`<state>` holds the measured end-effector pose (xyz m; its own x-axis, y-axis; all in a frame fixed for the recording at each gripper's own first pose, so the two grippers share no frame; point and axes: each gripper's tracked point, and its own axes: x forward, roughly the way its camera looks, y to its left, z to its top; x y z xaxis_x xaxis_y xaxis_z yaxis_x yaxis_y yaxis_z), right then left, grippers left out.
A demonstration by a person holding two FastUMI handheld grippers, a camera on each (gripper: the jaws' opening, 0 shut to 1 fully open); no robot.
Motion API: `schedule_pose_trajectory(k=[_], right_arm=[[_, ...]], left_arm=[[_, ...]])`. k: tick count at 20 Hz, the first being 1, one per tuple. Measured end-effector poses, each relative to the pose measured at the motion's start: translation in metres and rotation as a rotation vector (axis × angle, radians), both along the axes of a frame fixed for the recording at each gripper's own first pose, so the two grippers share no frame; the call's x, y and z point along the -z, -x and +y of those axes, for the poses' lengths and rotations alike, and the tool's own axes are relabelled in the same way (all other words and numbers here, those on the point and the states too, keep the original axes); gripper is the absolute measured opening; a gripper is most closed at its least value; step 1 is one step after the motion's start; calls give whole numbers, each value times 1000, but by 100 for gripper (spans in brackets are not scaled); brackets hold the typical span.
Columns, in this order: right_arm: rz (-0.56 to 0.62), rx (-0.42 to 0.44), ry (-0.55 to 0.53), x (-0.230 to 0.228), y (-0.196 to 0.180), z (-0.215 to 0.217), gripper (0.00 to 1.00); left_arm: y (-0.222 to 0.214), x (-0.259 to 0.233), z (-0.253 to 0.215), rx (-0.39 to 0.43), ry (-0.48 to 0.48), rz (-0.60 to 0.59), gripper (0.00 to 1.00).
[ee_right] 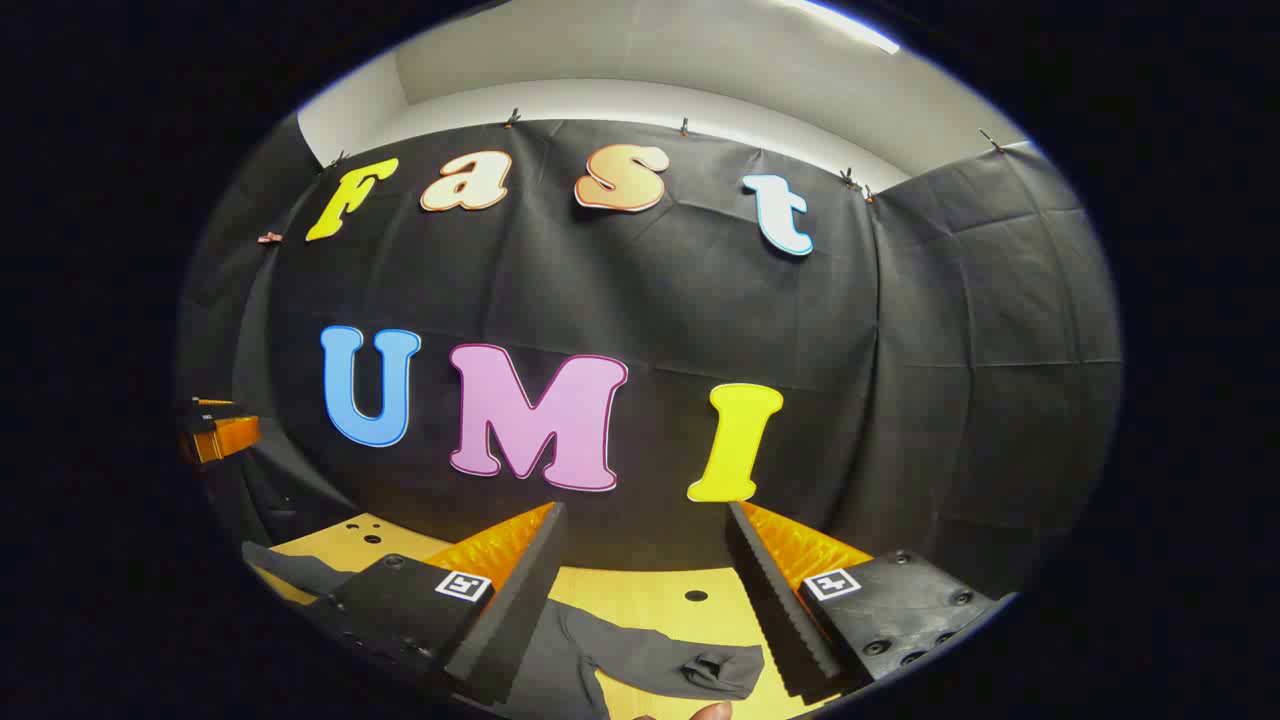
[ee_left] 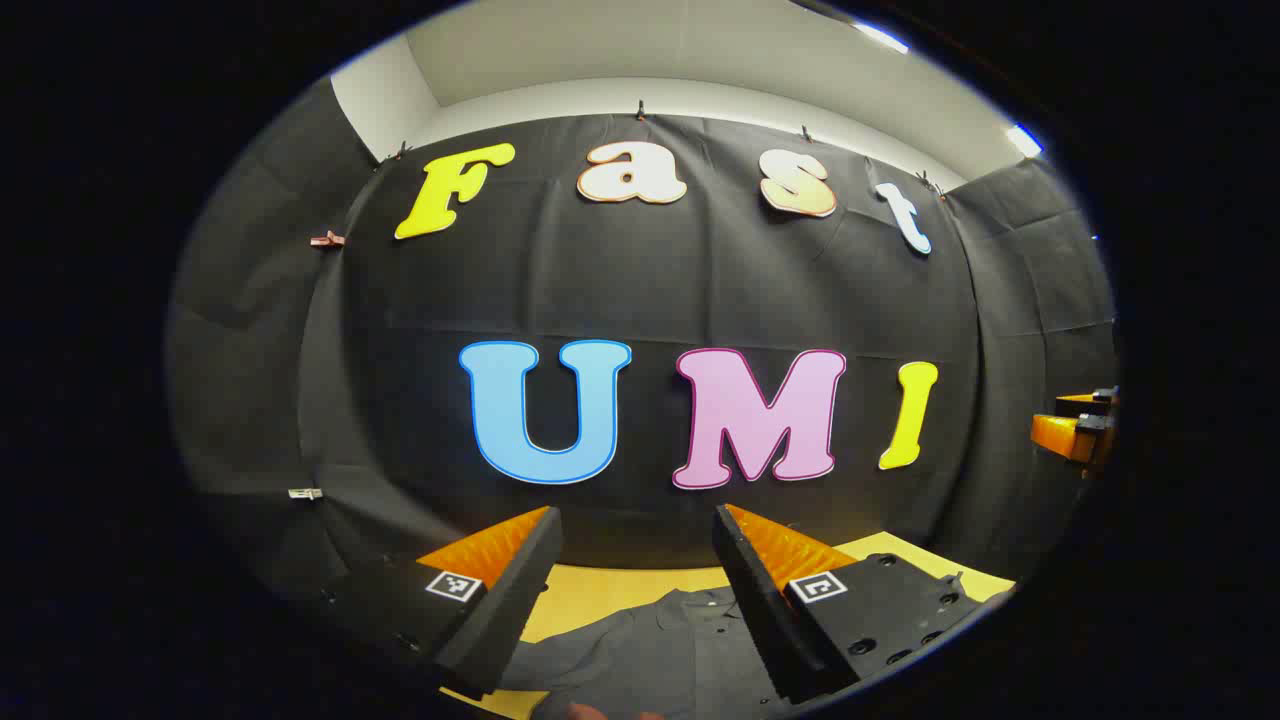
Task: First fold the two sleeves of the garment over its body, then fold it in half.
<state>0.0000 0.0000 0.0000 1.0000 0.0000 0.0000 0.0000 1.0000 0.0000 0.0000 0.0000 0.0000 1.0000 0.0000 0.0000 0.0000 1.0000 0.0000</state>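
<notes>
A dark grey shirt point(ee_left: 660, 640) lies flat on the yellow table point(ee_left: 590, 590), its collar and button line showing below my left gripper point(ee_left: 636, 520). That gripper hangs open above the shirt, holding nothing. In the right gripper view one grey sleeve point(ee_right: 650, 660) stretches across the table point(ee_right: 650, 590) and ends in a cuff point(ee_right: 720, 668). My right gripper point(ee_right: 646, 512) is open too, raised over that sleeve with empty fingers. Another part of the garment point(ee_right: 290, 570) pokes out at the far left. Each view catches the other gripper at its edge, the right gripper point(ee_left: 1080, 432) and the left gripper point(ee_right: 215, 432).
The black cloth wall stands right behind the table's far edge. The tabletop has small round holes point(ee_right: 696, 596). A fingertip point(ee_right: 712, 712) of the person shows at the bottom edge.
</notes>
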Motion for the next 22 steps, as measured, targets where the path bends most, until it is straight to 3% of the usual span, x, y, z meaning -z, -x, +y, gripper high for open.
schedule_pose_trajectory(k=[1,4,5,6,9,10,12,13,15,17,18,19,22], right_arm=[[0,-3,6,-1,0,1,100],[4,-10,17,1,-2,3,92],[6,-13,17,2,-3,2,97],[11,-14,16,4,-4,2,92],[16,-11,10,6,-6,-1,92],[14,-9,8,6,-7,-2,97],[13,-7,10,7,-8,-5,92],[13,-4,13,7,-8,-7,97],[19,-5,16,11,-10,-9,97],[35,-3,28,21,-13,-13,100],[49,-4,36,28,-13,-15,92],[61,-7,44,36,-16,-17,100],[102,3,82,65,-26,-31,97]], left_arm=[[-1,3,-2,2,3,5,96],[-4,5,-5,7,4,12,96],[-4,6,-6,8,1,13,96],[-4,6,-7,8,-2,14,96],[-7,9,-8,7,-4,18,96],[-8,8,-9,7,-2,20,96],[-9,9,-12,8,1,24,96],[-10,11,-14,9,0,25,96],[-10,11,-17,11,-6,26,96],[-12,13,-22,16,-10,31,96],[-13,13,-24,18,-13,35,96],[-13,15,-26,20,-14,38,96],[-15,20,-32,26,-20,55,96]])
